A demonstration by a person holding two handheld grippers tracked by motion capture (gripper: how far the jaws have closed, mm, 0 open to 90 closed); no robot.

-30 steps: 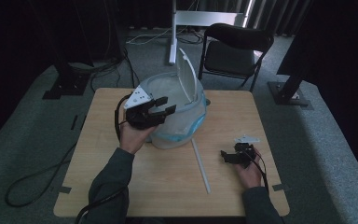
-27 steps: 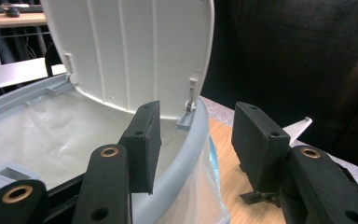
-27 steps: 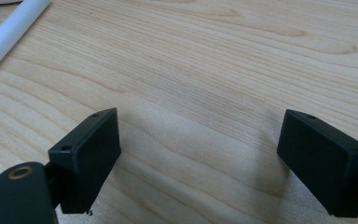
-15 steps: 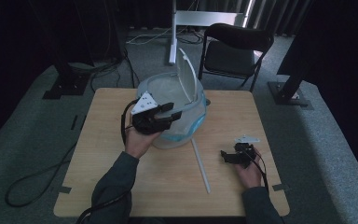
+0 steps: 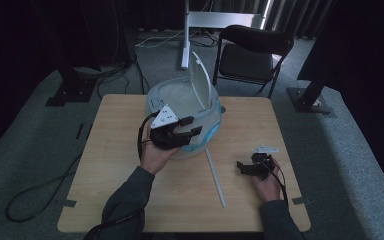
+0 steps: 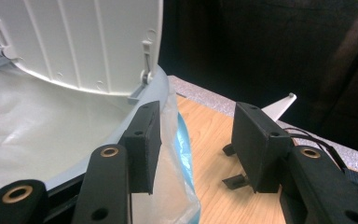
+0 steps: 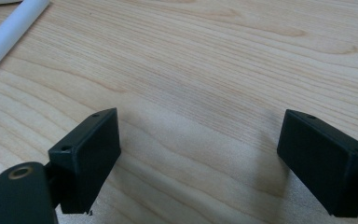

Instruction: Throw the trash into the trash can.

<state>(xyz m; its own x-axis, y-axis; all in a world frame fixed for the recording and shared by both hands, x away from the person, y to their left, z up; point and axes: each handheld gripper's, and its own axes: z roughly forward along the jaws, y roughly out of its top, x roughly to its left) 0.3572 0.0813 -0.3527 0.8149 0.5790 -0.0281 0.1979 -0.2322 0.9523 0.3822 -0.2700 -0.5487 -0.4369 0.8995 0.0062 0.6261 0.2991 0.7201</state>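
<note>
The bin (image 5: 185,117) sits at the far middle of the table (image 5: 130,200), lid (image 5: 202,82) tipped up, a clear bag (image 6: 179,154) with a blue edge draped over its near rim. The left gripper (image 5: 187,132) is at that rim, jaws half open with the bag's loose fold between them; no pad looks pressed on it yet. This reads as the fitting of the liner: a reach for the overhang. Next it would need to close on the plastic and draw it snug around the rim without tearing. The right gripper (image 5: 245,167) rests on the table right of the bin, jaws wide and empty, beyond a white rod (image 5: 215,177).
</note>
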